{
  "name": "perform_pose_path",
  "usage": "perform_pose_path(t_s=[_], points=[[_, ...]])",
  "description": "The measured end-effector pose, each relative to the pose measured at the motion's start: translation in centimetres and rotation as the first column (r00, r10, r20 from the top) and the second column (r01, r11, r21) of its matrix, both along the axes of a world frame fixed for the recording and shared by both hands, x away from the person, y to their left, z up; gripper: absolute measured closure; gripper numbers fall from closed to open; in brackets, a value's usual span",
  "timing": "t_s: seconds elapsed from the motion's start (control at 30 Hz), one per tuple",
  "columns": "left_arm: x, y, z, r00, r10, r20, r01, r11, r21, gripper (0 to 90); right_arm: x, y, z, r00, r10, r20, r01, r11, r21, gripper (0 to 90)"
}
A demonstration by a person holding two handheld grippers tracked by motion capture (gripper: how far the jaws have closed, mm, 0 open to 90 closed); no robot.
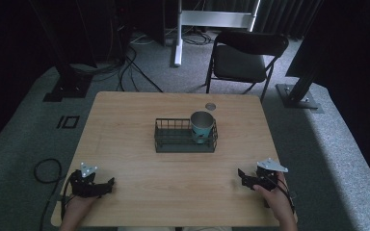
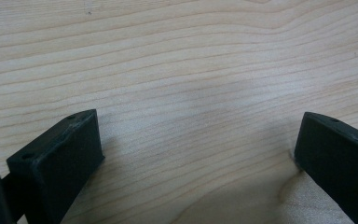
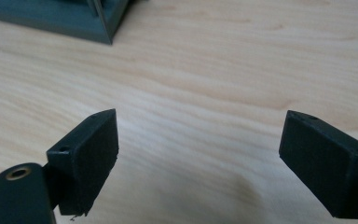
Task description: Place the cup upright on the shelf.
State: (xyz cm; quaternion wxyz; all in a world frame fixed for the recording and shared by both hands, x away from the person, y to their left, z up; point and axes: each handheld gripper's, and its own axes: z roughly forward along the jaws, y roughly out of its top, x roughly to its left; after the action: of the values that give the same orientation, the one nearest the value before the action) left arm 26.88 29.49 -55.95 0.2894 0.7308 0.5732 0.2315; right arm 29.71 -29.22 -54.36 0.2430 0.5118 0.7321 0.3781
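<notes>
Now both grippers rest low on the tabletop (image 1: pixel 139 178), left gripper (image 1: pixel 107 184) and right gripper (image 1: pixel 242 176) with jaws wide and empty; the cup (image 1: pixel 202 126) stands upright in the wire basket's (image 1: pixel 173 144) right end, and a careless reach could likely tip it against the rim

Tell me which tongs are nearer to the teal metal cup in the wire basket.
Right. The right tongs sit near the table's front edge, right of the teal metal cup. The left tongs sit near the front-left corner, farther from it.
</notes>
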Motion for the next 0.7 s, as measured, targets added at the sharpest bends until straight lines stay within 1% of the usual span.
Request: perform_pose_path(t_s=[0.03,0.13,0.23,0.27,0.3,0.33,0.37,0.4,0.43,0.5,0.7], points=[[0.0,0.0,0.0,1.0,0.0,0.0,0.0,1.0,0.0,1.4,-0.1,-0.2,-0.1,1.0,0.0,-0.006,0.0,1.0,-0.006,11.5],[0.0,0.0,0.0,1.0,0.0,0.0,0.0,1.0,0.0,1.4,-0.1,-0.5,-0.3,0.9998,-0.009,-0.019,0.009,1.0,0.002,11.5],[0.0,0.0,0.0,1.0,0.0,-0.001,0.0,1.0,0.001,1.4,-0.1,-0.8,-0.8,0.9993,-0.023,-0.031,0.023,1.0,-0.019,11.4],[0.0,0.0,0.0,1.0,0.0,-0.001,0.0,1.0,0.001,1.4,-0.1,-0.8,-0.8,0.9993,-0.023,-0.031,0.023,1.0,-0.019,11.4],[0.0,0.0,0.0,1.0,0.0,0.0,0.0,1.0,0.001,1.4,-0.1,-0.8,-1.0,0.999,-0.024,-0.039,0.023,0.999,-0.023,11.5],[0.0,0.0,0.0,1.0,0.0,-0.001,0.0,1.0,0.001,1.4,-0.1,-0.9,-1.4,0.9985,-0.021,-0.05,0.019,0.999,-0.042,11.7],[0.0,0.0,0.0,1.0,0.0,0.0,0.0,1.0,0.0,1.4,0.0,-0.9,-1.5,0.9967,-0.008,-0.08,0.004,0.999,-0.054,11.7],[0.0,0.0,0.0,1.0,-0.001,-0.001,0.001,1.0,0.001,1.4,0.1,-0.9,-1.6,0.9953,0.0,-0.097,-0.005,0.998,-0.06,11.6],[0.0,0.0,0.0,1.0,0.0,0.0,0.0,1.0,0.001,1.4,0.1,-0.9,-1.6,0.9947,0.0,-0.103,-0.007,0.998,-0.068,11.7],[0.0,0.0,0.0,1.0,0.0,0.0,0.0,1.0,0.001,1.4,0.1,-0.8,-1.6,0.9946,0.009,-0.103,-0.016,0.997,-0.069,11.6],[0.0,0.0,0.0,1.0,0.0,0.0,0.0,1.0,0.0,1.4,0.1,-0.8,-1.6,0.9943,0.007,-0.106,-0.014,0.998,-0.066,11.4]])
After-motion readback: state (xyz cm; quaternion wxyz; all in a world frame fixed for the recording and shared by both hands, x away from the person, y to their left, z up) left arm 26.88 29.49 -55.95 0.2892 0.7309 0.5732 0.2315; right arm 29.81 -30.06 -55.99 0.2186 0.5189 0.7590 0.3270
